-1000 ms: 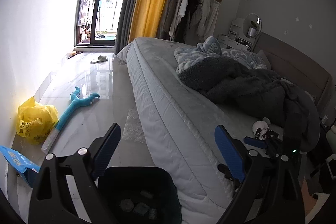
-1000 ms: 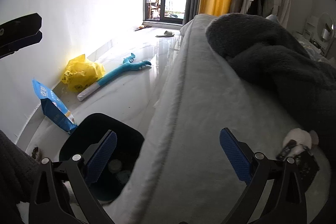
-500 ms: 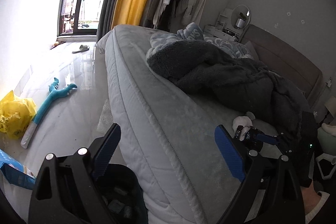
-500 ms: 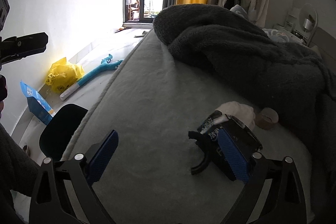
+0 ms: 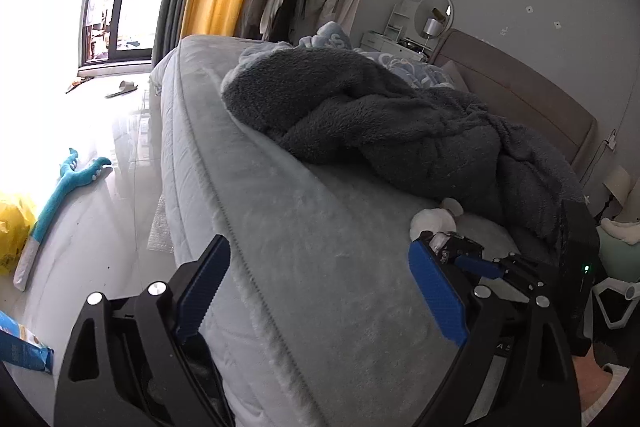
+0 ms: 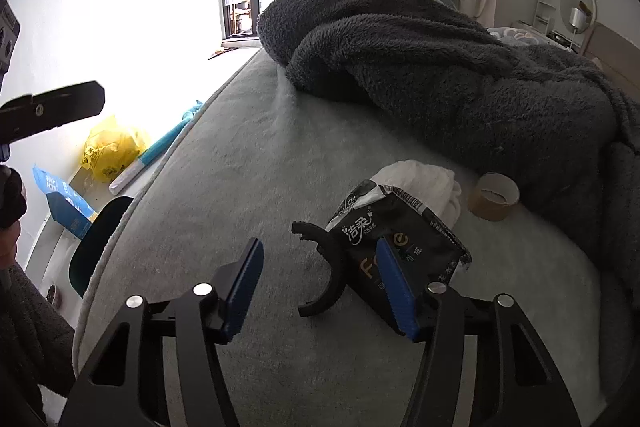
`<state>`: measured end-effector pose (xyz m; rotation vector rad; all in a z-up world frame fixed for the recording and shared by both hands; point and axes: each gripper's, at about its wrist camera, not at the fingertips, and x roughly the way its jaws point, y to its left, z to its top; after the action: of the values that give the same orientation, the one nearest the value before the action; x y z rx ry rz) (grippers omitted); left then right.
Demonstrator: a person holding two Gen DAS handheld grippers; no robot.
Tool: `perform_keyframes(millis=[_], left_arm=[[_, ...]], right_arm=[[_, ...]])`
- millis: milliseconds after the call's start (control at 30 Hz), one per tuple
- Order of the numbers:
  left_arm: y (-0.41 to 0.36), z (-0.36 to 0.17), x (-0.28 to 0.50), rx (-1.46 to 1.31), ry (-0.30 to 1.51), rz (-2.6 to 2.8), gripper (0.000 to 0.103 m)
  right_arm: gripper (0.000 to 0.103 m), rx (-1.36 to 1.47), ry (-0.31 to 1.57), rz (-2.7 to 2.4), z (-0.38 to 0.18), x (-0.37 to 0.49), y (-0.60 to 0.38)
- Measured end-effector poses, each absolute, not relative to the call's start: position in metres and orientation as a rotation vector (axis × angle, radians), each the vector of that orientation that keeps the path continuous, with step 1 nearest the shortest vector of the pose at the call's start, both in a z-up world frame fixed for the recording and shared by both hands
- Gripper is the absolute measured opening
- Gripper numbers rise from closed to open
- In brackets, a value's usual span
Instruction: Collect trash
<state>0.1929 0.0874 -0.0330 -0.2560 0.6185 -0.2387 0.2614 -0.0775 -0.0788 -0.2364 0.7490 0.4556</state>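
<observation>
The big grey bed (image 6: 248,187) fills the middle. A heap of dark fluffy blanket (image 6: 440,67) lies on its far side. In front of the blanket, on the bed, sit a white crumpled cloth (image 6: 424,179) and a brown roll of tape (image 6: 494,195) to the right of it. A black tissue packet (image 6: 400,227) lies just in front of the cloth, touching it. A black curved plastic clip (image 6: 324,267) lies left of the packet. On the floor left of the bed are a dark bin (image 6: 96,239), a blue paper bag (image 6: 66,203), a yellow plastic bag (image 6: 110,147) and a long teal toy (image 5: 60,195)
</observation>
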Motion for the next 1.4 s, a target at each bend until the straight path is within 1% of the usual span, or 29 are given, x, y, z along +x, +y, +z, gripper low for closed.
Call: perform_keyframes(millis=[67,167,233,267,300,333,633,900,1200,1400], left_arm=[[0.085,-0.032,0.195,-0.271,0.617,-0.245,0.092],[0.078,-0.031,0.199,-0.290,0.615,-0.261,0.092],[0.071,-0.032,0.202,-0.291,0.619,-0.270,0.092],[0.068,-0.033,0.203,-0.290,0.621,-0.274,0.092],[0.065,-0.034,0.204,-0.289,0.624,-0.278,0.092],[0.060,-0.035,0.205,-0.286,0.627,-0.283,0.092],[0.032,-0.042,0.214,-0.279,0.625,-0.311,0.093],[0.004,-0.051,0.225,-0.260,0.643,-0.331,0.093],[-0.051,-0.067,0.234,-0.110,0.673,-0.370,0.094],[-0.084,-0.080,0.237,-0.024,0.699,-0.403,0.094]], right_arm=[[0.051,-0.238,0.754,0.459,-0.080,0.262,-0.079],[0.042,-0.247,0.763,0.457,-0.082,0.264,-0.081],[0.028,-0.260,0.769,0.447,-0.085,0.264,-0.083],[0.023,-0.264,0.769,0.440,-0.085,0.265,-0.084],[0.016,-0.265,0.769,0.437,-0.086,0.265,-0.086],[0.012,-0.263,0.769,0.438,-0.086,0.265,-0.088],[0.009,-0.233,0.757,0.460,-0.078,0.259,-0.107],[0.009,-0.097,0.724,0.436,-0.059,0.260,-0.150],[0.009,0.050,0.729,0.382,-0.056,0.265,-0.205],[0.009,0.080,0.725,0.360,-0.054,0.263,-0.229]])
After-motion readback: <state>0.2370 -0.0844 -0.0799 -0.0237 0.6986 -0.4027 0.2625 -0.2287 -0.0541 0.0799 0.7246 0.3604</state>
